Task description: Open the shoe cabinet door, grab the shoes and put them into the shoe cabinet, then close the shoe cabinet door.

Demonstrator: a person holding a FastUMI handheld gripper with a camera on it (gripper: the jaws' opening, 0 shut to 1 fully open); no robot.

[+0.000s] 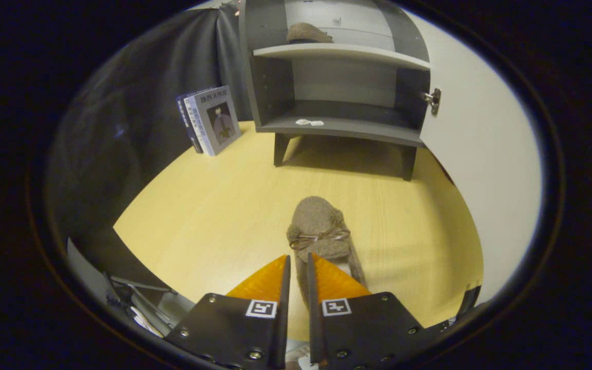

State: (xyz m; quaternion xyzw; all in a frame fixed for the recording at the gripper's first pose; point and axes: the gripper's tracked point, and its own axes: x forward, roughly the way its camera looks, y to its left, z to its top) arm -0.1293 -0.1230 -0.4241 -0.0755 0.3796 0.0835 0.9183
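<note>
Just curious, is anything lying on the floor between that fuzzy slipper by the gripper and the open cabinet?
No. In the gripper view, bare floor separates the slipper, pinched by the gripper, from the cabinet.

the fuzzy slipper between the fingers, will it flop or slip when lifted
The slipper looks soft and fuzzy, so it will probably sag from the claw pinching its heel edge. Likely light; the fuzzy fabric should resist slipping. The bow may snag.

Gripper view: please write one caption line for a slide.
Tongs nearly closed around brown shoe heel, open cabinet ahead.
</note>
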